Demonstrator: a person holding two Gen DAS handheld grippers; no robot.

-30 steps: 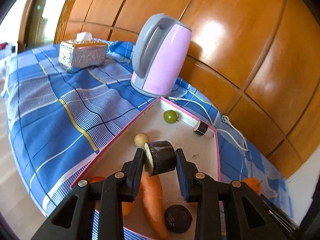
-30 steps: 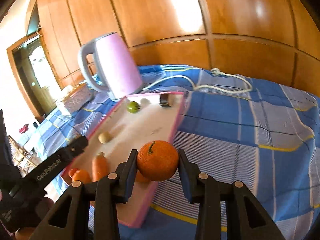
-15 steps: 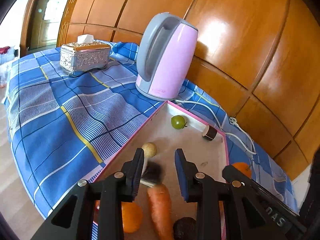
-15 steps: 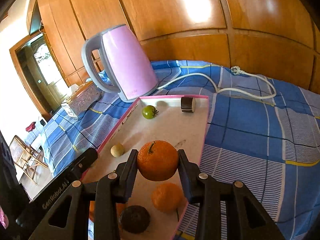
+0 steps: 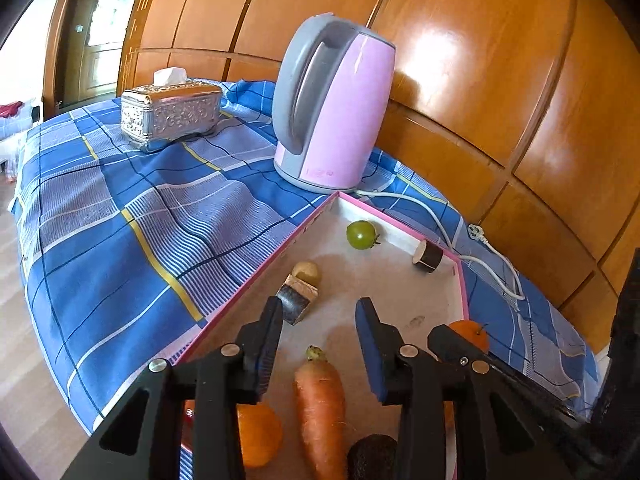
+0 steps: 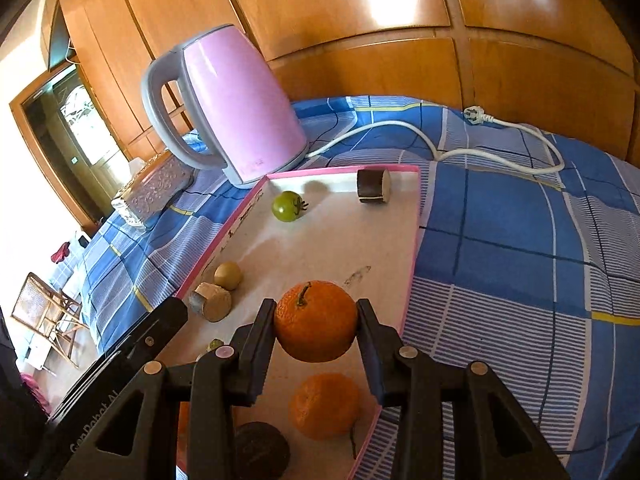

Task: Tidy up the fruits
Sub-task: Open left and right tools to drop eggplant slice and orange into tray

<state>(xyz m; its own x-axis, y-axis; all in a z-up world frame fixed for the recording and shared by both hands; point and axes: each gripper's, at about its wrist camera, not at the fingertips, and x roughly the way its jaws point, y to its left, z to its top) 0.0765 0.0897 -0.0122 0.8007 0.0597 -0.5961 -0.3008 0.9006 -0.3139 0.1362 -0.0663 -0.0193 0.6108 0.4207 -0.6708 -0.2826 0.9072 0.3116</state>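
Over the pink-rimmed tray (image 6: 412, 240), right tool (image 6: 316, 322) pinches an orange (image 6: 315, 320), held above the tray floor near its right rim. A second orange (image 6: 325, 405) lies just below and nearer. Left tool (image 5: 318, 322): jaws have just been opening, now spread, nothing between them; dark cut piece (image 5: 298, 298) rests on the tray beside a small tan ball (image 5: 306, 272). Judgement: lower the orange onto bare tray floor clear of the second orange before releasing, so it does not roll towards the rim. Keep left tool clear.
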